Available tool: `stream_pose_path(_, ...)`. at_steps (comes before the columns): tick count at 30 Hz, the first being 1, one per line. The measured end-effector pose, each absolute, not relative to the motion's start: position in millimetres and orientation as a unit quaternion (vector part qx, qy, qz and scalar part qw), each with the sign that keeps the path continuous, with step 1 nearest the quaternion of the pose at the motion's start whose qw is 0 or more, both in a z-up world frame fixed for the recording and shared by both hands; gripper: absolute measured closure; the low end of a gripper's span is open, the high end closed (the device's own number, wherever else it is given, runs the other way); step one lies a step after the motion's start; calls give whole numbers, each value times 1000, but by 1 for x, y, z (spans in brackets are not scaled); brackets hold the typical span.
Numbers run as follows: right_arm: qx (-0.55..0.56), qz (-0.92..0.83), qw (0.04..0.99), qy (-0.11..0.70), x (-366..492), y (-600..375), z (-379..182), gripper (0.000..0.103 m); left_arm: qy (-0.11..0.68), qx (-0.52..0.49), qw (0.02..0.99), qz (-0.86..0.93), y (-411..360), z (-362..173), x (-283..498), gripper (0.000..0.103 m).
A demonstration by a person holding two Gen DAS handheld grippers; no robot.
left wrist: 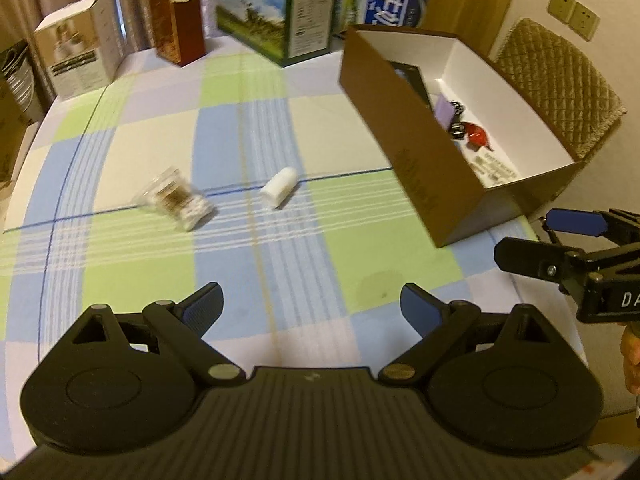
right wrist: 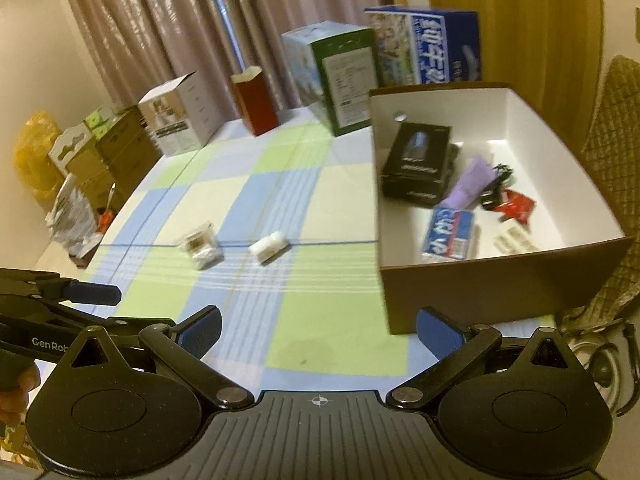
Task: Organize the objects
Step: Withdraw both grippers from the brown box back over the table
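White and cylindrical, small roll [left wrist: 279, 191] lying on its side on checked cloth of counter [left wrist: 248, 128], right on a blue line. Just left of it, apart, clear plastic packet [left wrist: 174, 199] with brownish label and white contents, blurred, tilted on the cloth. Well to the right, brown cardboard box [right wrist: 492, 292] with white inside, open at top, holding black carton [right wrist: 416, 162], lilac pouch [right wrist: 470, 182], blue-and-white pack [right wrist: 450, 236], red wrapper [right wrist: 516, 204], dark cable tangle [right wrist: 498, 184] and pale strip [right wrist: 514, 240].

Left gripper [left wrist: 312, 312] low over near edge of counter, blue pads wide apart, nothing between. Right gripper [right wrist: 318, 332] likewise spread wide and empty, near front corner of box.

Along far edge: white opened carton [right wrist: 180, 120], red-brown tall carton [right wrist: 256, 100], green-sided carton [right wrist: 336, 80], blue printed carton [right wrist: 432, 44]; curtains behind. Open cloth between grippers and both small things; nothing blocking. Quilted chair back [left wrist: 556, 84] beyond box.
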State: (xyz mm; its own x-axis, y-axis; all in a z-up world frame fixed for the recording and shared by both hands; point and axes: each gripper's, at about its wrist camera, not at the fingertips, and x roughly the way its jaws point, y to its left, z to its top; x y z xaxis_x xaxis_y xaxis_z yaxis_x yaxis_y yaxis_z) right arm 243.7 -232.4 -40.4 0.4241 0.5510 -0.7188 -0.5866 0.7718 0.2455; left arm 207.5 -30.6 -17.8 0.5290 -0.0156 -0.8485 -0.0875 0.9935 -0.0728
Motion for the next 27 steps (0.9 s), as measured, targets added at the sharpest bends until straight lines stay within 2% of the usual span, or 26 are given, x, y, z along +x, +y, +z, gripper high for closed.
stream_pose_path(14,-42,359,823,438,235,-177,-68,2,497,-72,862,70,19,-31,192,9)
stream_pose_path(27,-37,356,815,456,263,-136,-93,3,511,-87,848,108,58,-50,209,9)
